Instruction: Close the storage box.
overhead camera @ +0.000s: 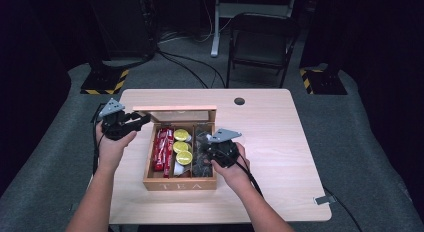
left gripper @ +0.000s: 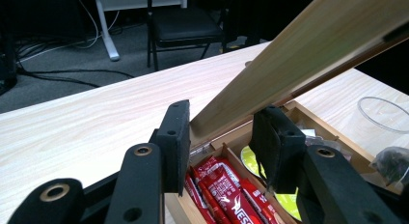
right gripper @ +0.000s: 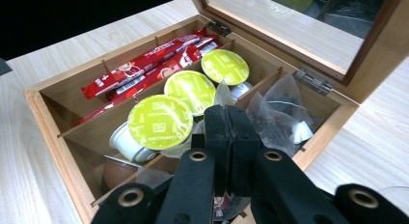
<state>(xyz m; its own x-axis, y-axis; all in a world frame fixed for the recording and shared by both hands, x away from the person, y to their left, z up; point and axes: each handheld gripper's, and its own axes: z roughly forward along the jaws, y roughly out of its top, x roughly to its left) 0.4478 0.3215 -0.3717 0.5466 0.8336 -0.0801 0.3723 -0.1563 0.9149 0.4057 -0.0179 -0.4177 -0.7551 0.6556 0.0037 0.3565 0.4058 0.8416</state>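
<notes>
Tea box (overhead camera: 180, 183) of pale wood, lettered TEA on its near wall, sits toward the left of the table (overhead camera: 280, 142), its glass-paned lid (overhead camera: 176, 112) propped up at the far side. Inside are three compartments: red stick sachets (overhead camera: 163, 148) on the left, green-topped coffee capsules (overhead camera: 183, 147) in the middle, clear pyramid tea bags (right gripper: 277, 113) holding dark leaves on the right.

The left hand-held gripper (overhead camera: 131, 123) stands at the lid's left end; in the left gripper view its black jaws sit on either side of the lid's wooden edge, pads against the frame, holding the lid raised. The right hand-held gripper (overhead camera: 216, 151) hangs over the right compartment. In the right gripper view its jaws are pressed together with a corner of clear wrapper (right gripper: 223, 96) pinched at their tips; whether that film belongs to one of the tea bags I cannot tell from here.

Both forearms come in from the near edge of the table. Beyond the far edge stand a black folding chair (overhead camera: 262, 44) and loose cables (overhead camera: 187, 67) on grey carpet.
</notes>
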